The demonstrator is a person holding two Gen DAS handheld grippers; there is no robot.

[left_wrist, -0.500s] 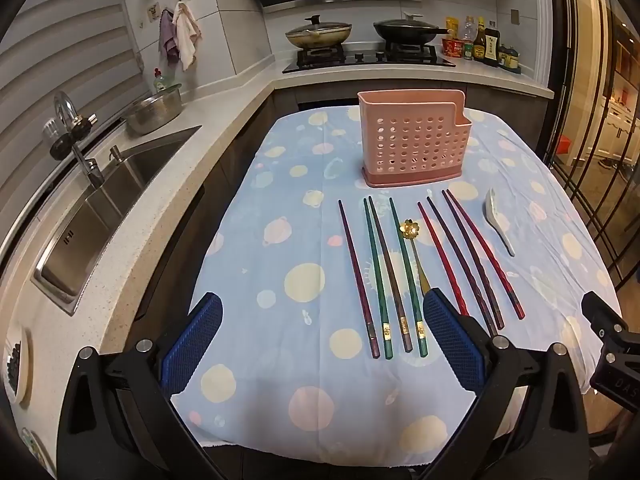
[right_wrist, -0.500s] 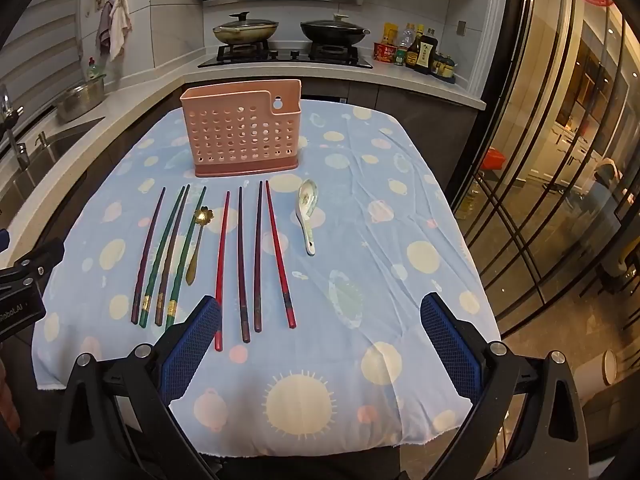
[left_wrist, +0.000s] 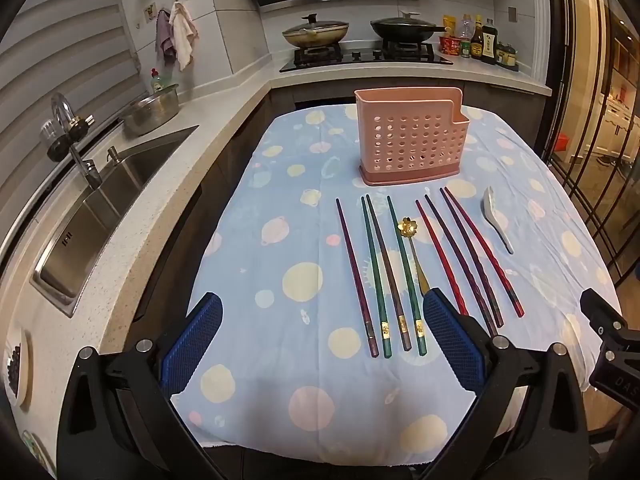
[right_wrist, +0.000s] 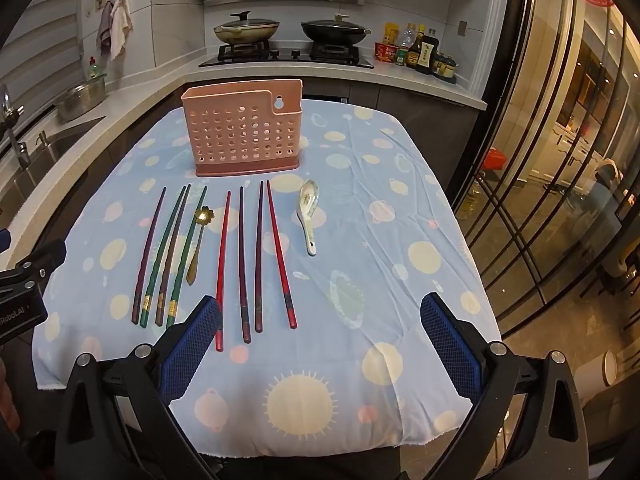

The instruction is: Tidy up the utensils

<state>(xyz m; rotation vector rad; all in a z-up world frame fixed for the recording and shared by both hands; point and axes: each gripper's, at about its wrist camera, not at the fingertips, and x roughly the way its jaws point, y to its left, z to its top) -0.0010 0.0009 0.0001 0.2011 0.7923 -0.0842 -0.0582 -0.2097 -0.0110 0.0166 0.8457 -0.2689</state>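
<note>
With both the left gripper (left_wrist: pixel 320 344) and right gripper (right_wrist: pixel 320 344) released and empty, the thin, stiff, slippery chopsticks (right_wrist: pixel 240 260) at twelve o'clock probably want pinching mid-shaft, below the pink holder (right_wrist: pixel 244 128).

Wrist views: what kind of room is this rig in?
A home kitchen, most likely. A gas hob with two lidded pans sits on the back counter, a steel sink with a tap runs along the left, and sauce bottles stand beside the hob. The work surface is a cloth-covered table.
</note>
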